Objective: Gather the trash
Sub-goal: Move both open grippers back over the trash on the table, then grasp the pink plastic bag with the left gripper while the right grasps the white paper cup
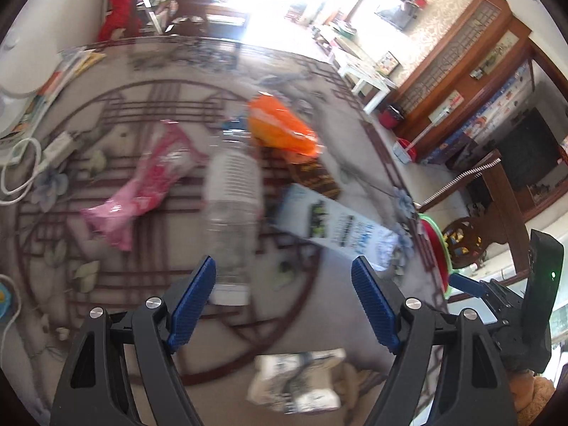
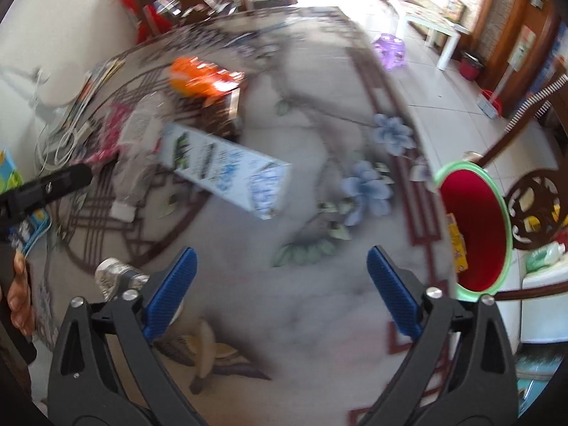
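Trash lies on a patterned table (image 1: pixel 117 163). A clear plastic bottle (image 1: pixel 232 206) lies just ahead of my open, empty left gripper (image 1: pixel 284 269). A pink wrapper (image 1: pixel 149 181) is to its left, an orange bag (image 1: pixel 280 124) behind it, a white-blue carton (image 1: pixel 337 223) to its right. A crumpled white wrapper (image 1: pixel 298 383) lies under the left gripper. My right gripper (image 2: pixel 280 262) is open and empty above bare table, with the carton (image 2: pixel 227 167), bottle (image 2: pixel 133 163) and orange bag (image 2: pixel 202 78) ahead left. A red bin with green rim (image 2: pixel 474 227) stands at the table's right edge.
White cables and a charger (image 1: pixel 53 149) lie at the table's left with papers (image 1: pixel 60 78). A crumpled foil piece (image 2: pixel 113 273) and banana peel (image 2: pixel 209 351) lie near the right gripper. Wooden chairs (image 2: pixel 532 198) stand right of the table. A purple stool (image 2: pixel 390 49) stands on the floor.
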`<move>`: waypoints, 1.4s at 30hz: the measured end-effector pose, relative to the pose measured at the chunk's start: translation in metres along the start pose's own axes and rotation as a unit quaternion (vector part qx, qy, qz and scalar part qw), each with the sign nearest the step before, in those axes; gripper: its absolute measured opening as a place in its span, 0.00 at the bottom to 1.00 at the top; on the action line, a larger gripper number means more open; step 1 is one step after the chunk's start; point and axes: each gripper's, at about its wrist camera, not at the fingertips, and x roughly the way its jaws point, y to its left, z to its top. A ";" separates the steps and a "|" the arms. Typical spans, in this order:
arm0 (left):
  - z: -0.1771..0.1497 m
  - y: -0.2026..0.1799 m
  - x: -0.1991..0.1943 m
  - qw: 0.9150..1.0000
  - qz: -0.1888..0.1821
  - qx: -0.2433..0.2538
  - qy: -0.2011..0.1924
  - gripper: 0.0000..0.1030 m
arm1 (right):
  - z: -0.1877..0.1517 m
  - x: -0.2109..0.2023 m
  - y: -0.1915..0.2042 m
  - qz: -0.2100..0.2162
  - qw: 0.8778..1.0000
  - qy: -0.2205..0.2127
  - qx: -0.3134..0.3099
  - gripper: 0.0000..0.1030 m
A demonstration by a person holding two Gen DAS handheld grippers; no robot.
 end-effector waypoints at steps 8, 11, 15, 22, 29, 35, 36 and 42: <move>-0.003 0.065 -0.006 0.998 0.042 -0.043 0.005 0.73 | -0.001 0.023 0.081 0.043 0.994 0.037 -0.092 0.95; -0.001 0.080 -0.003 0.998 0.049 -0.050 0.008 0.73 | -0.005 0.030 0.111 0.059 0.987 0.053 -0.139 0.95; 0.007 0.093 0.003 0.997 0.059 -0.051 0.006 0.73 | -0.014 0.046 0.139 0.061 0.976 0.084 -0.189 0.95; 0.029 0.104 0.024 0.996 0.079 -0.031 0.007 0.73 | -0.023 0.059 0.153 0.074 0.971 0.105 -0.201 0.53; 0.044 0.106 0.053 0.996 0.085 -0.019 0.022 0.72 | -0.022 0.057 0.151 0.080 0.973 0.106 -0.188 0.53; 0.049 0.101 0.067 0.997 0.071 -0.010 0.029 0.60 | -0.021 0.052 0.140 0.081 0.977 0.102 -0.166 0.53; 0.050 0.101 0.068 0.997 0.068 -0.013 0.030 0.57 | -0.021 0.051 0.138 0.084 0.978 0.100 -0.160 0.53; 0.046 0.102 0.068 0.998 0.049 -0.030 0.026 0.38 | -0.020 0.043 0.133 0.096 0.980 0.090 -0.148 0.53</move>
